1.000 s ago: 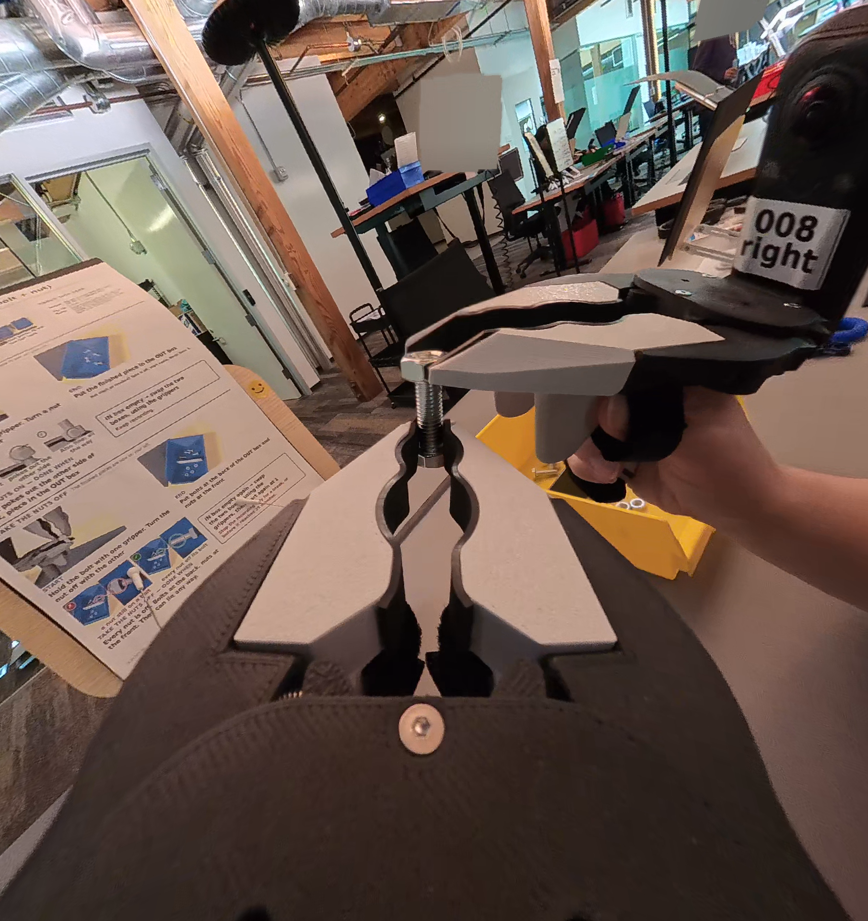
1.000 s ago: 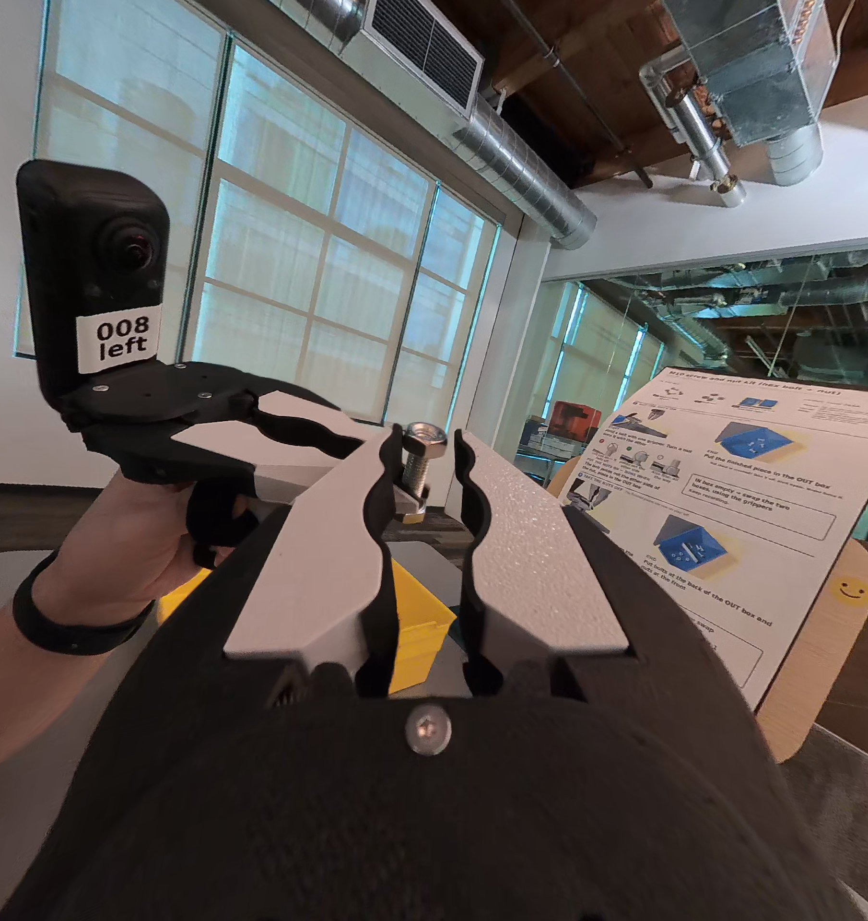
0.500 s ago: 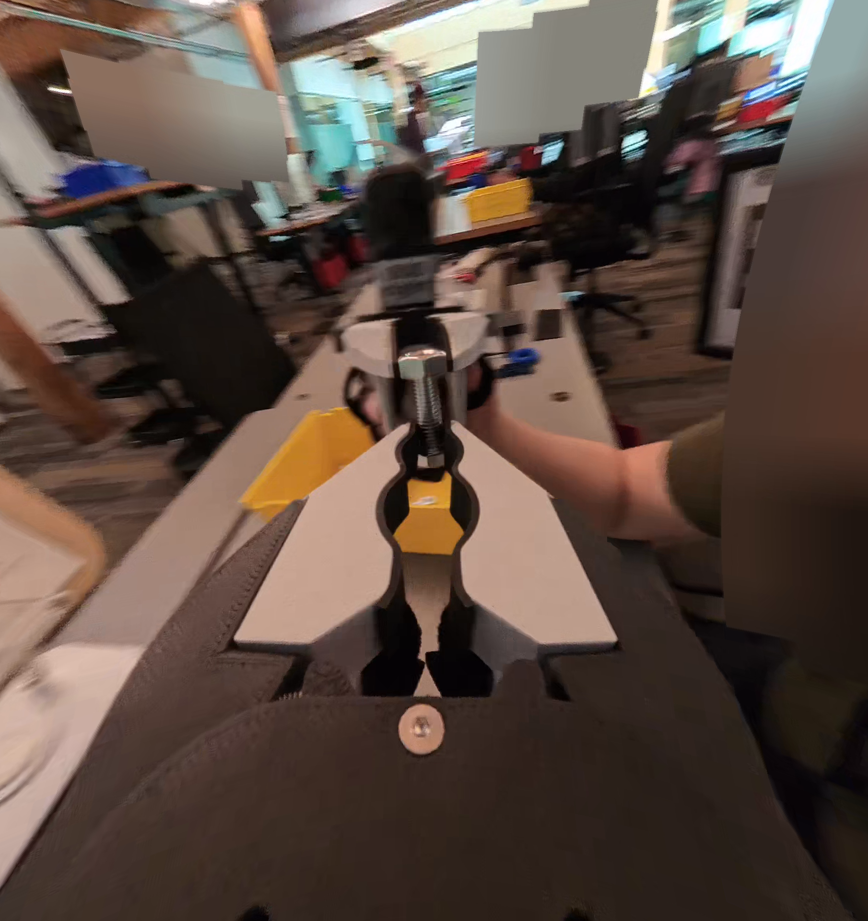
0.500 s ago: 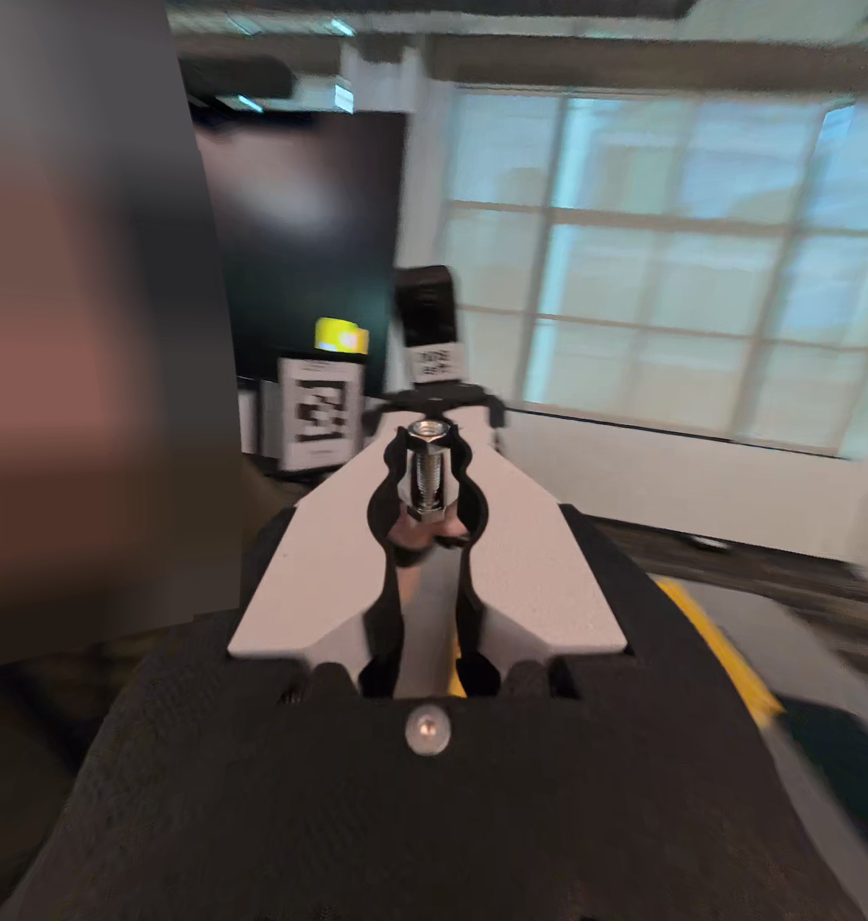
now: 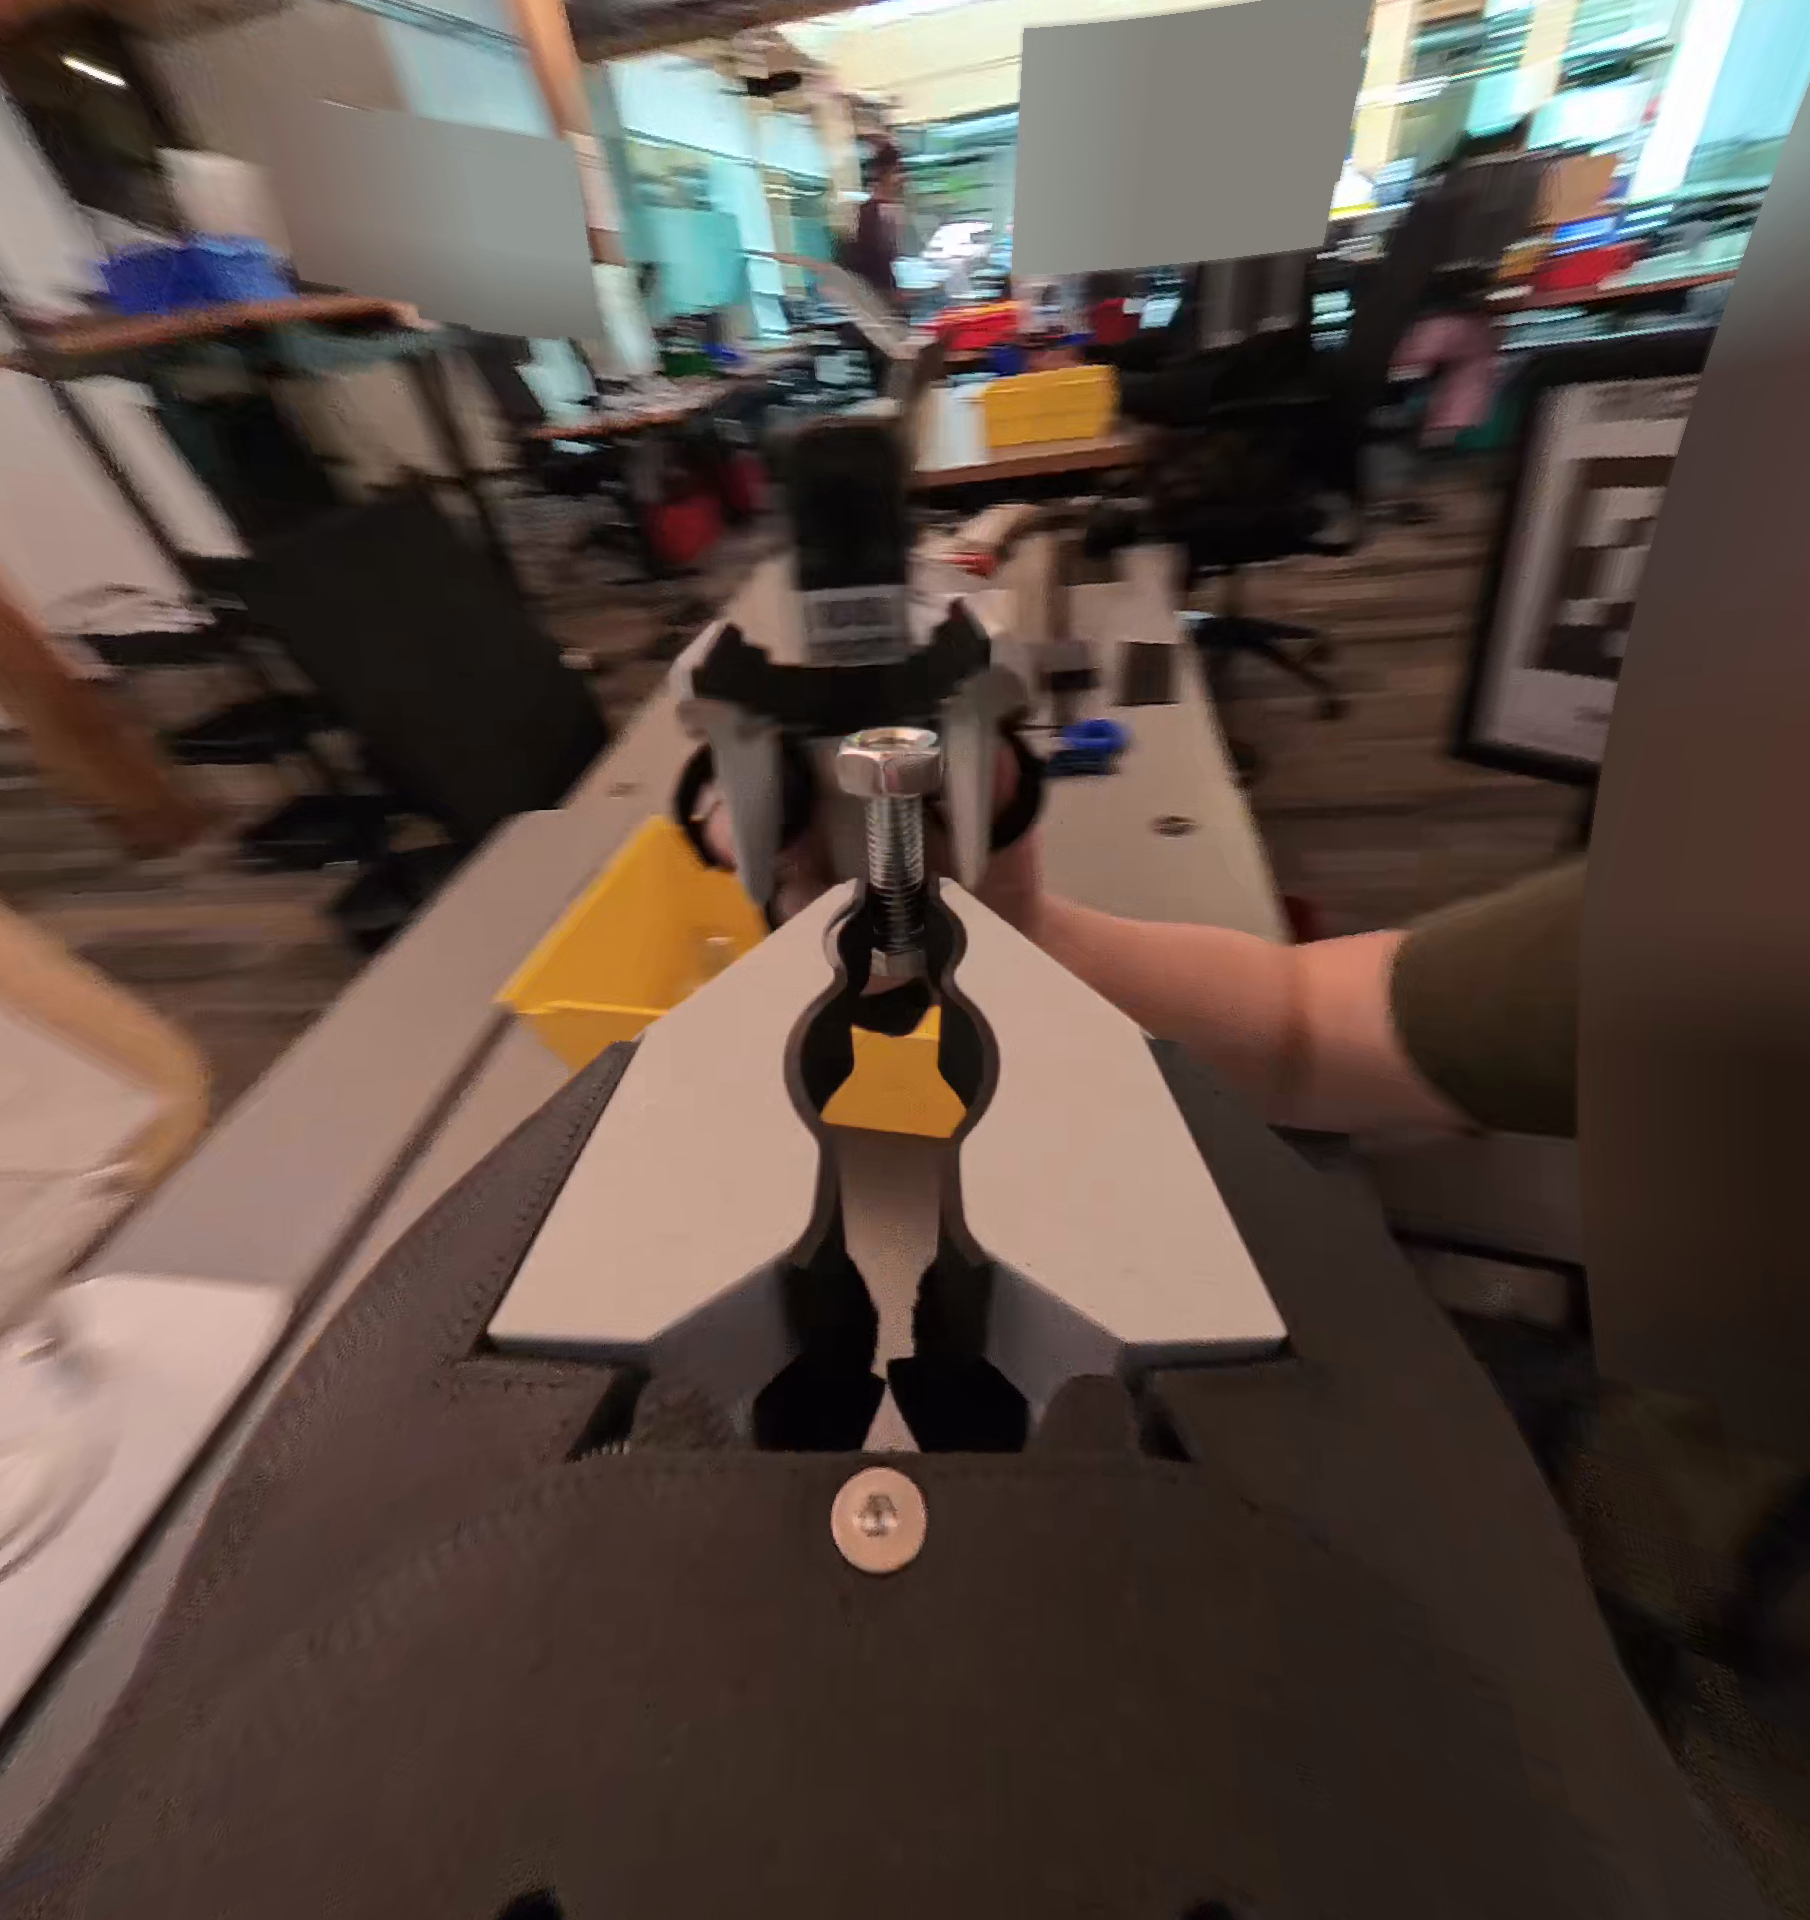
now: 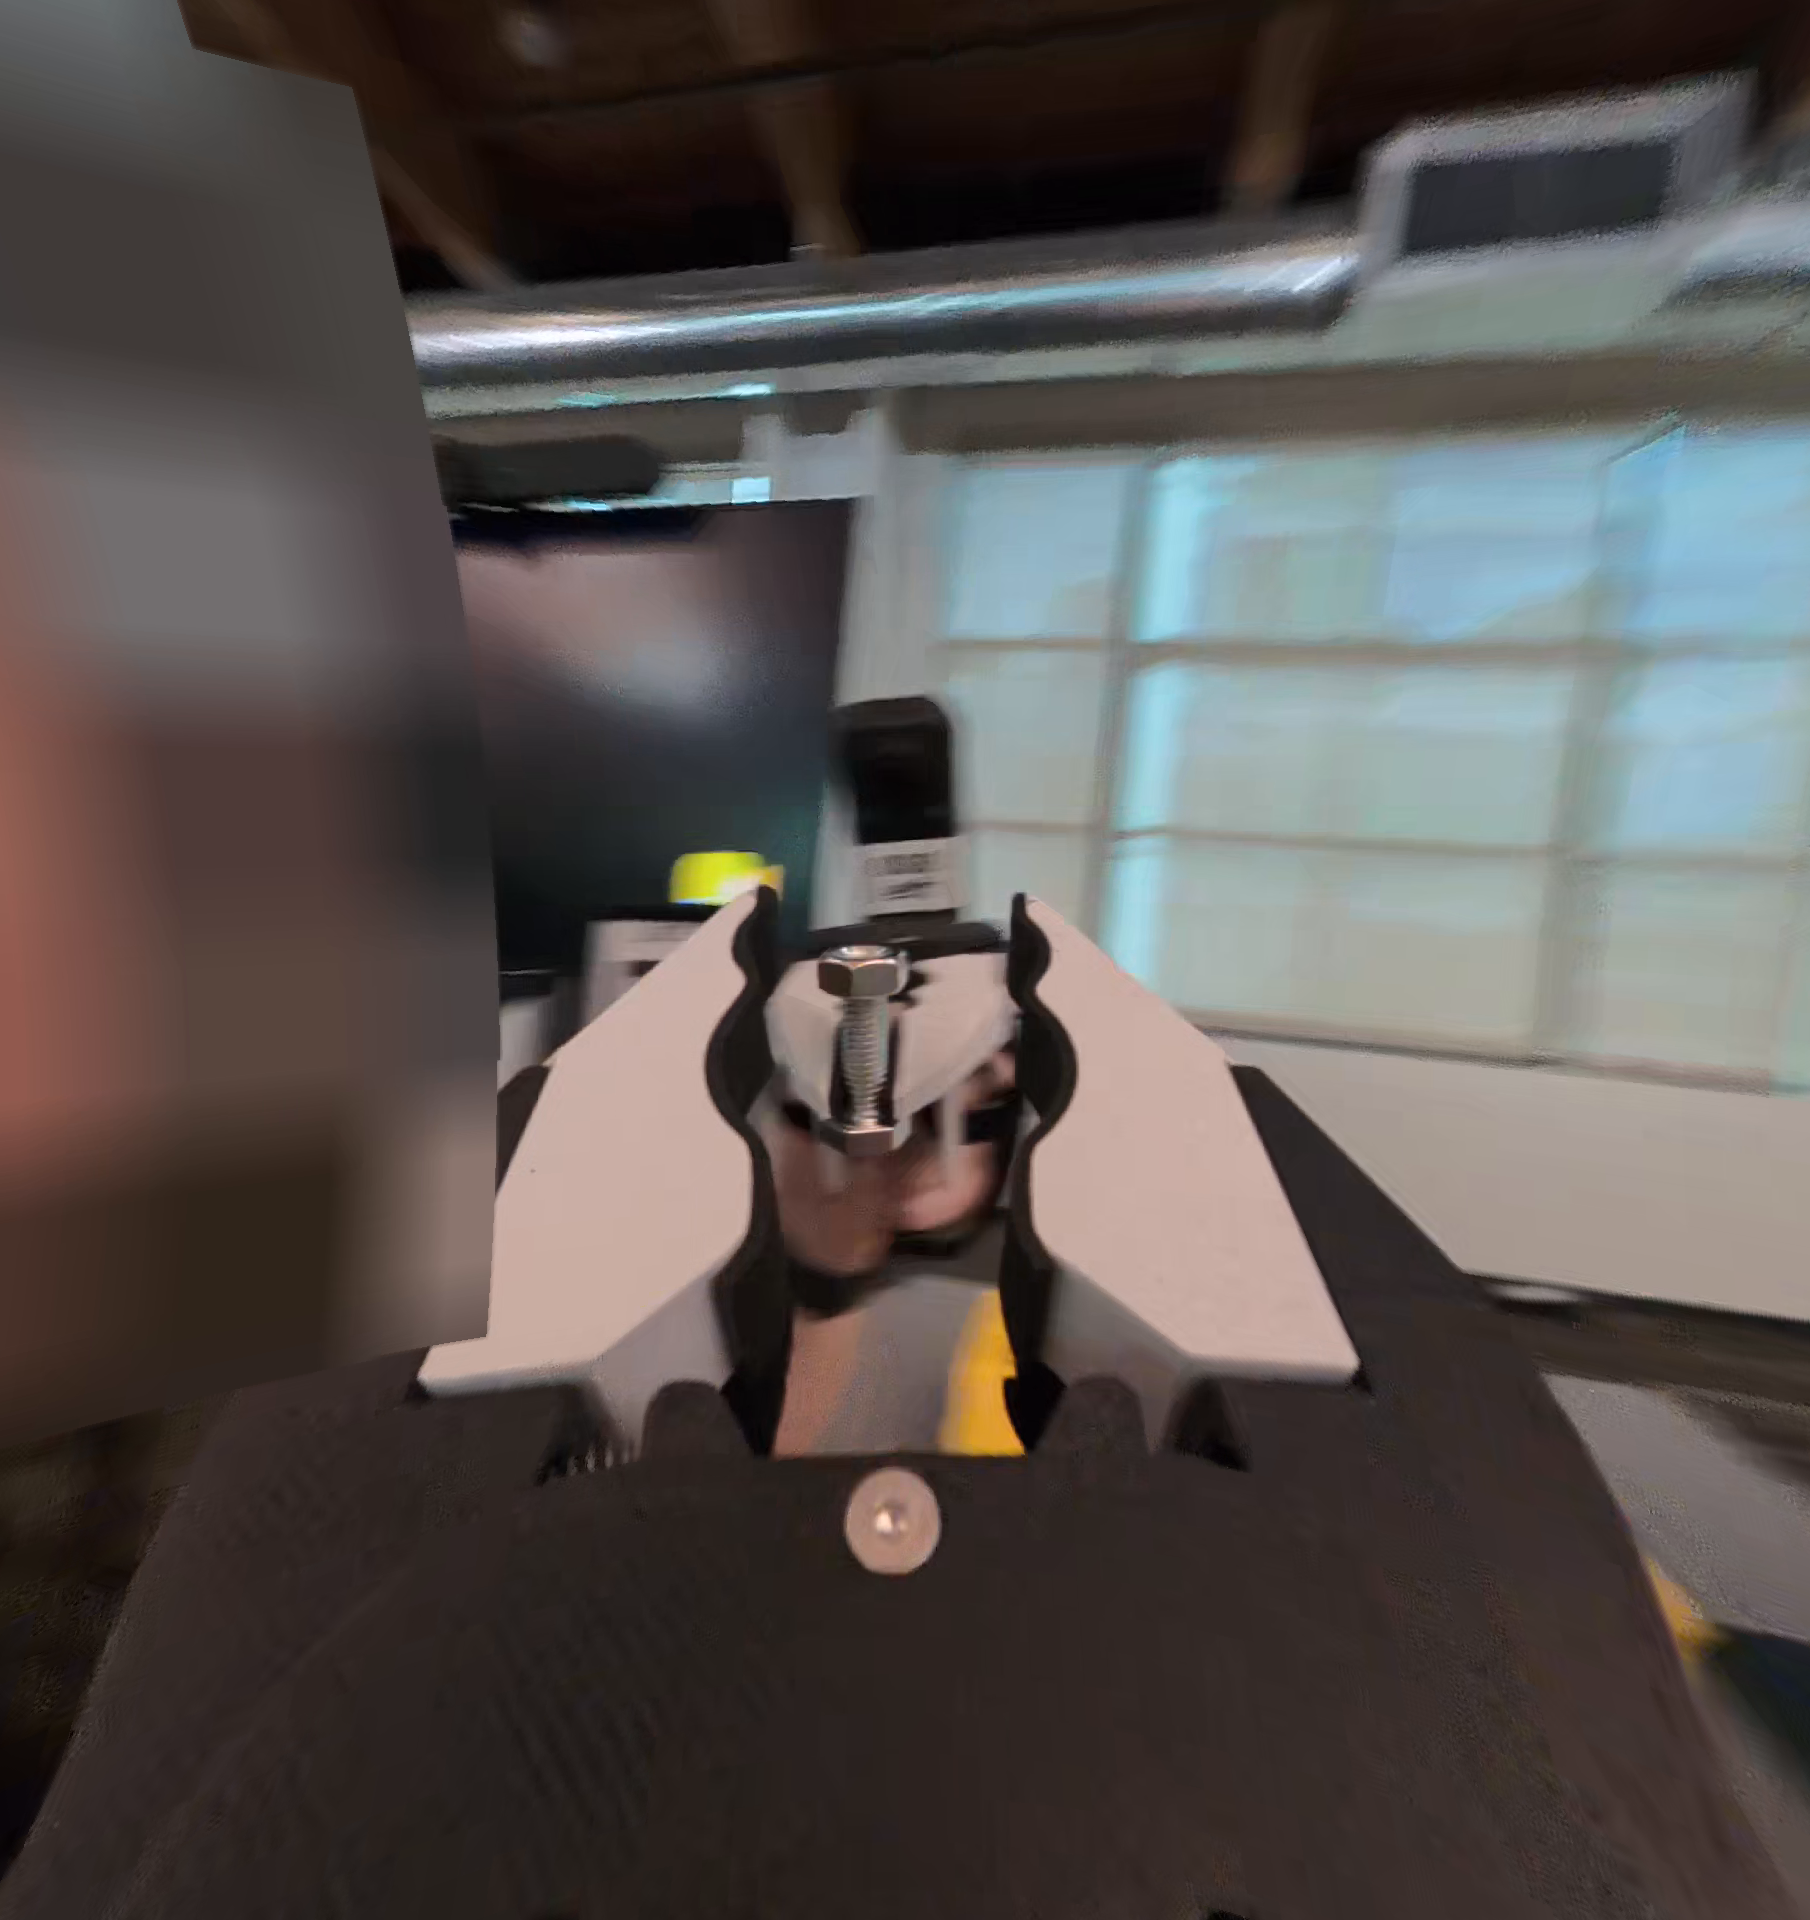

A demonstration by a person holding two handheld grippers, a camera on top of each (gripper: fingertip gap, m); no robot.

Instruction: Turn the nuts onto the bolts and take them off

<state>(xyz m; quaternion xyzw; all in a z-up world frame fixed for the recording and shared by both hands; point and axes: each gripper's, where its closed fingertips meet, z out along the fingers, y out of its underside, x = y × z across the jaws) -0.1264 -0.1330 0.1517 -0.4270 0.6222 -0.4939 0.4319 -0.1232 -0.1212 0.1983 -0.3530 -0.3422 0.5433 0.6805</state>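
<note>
A steel bolt [image 5: 893, 852] stands upright, hex head on top and a nut [image 6: 859, 1138] at its lower end. My left gripper [image 5: 896, 920] is shut on the nut and holds the bolt up in the air. It also shows in the right wrist view [image 6: 859, 1122], pointing straight at the camera. My right gripper [image 6: 888, 914] is open, one finger on each side of the bolt and not touching it. In the left wrist view the right gripper [image 5: 865, 821] faces me just behind the bolt head.
A yellow bin [image 5: 620, 956] sits on the grey table [image 5: 1140, 831] below the grippers. A person's forearm [image 5: 1244, 997] reaches in from the right. A wooden board edge [image 5: 101, 1039] stands at the left. Desks and chairs stand beyond.
Both grippers have swung round to face each other head-on. The right gripper, closed around the bolt half a second ago, has opened. The left gripper still holds the nut.
</note>
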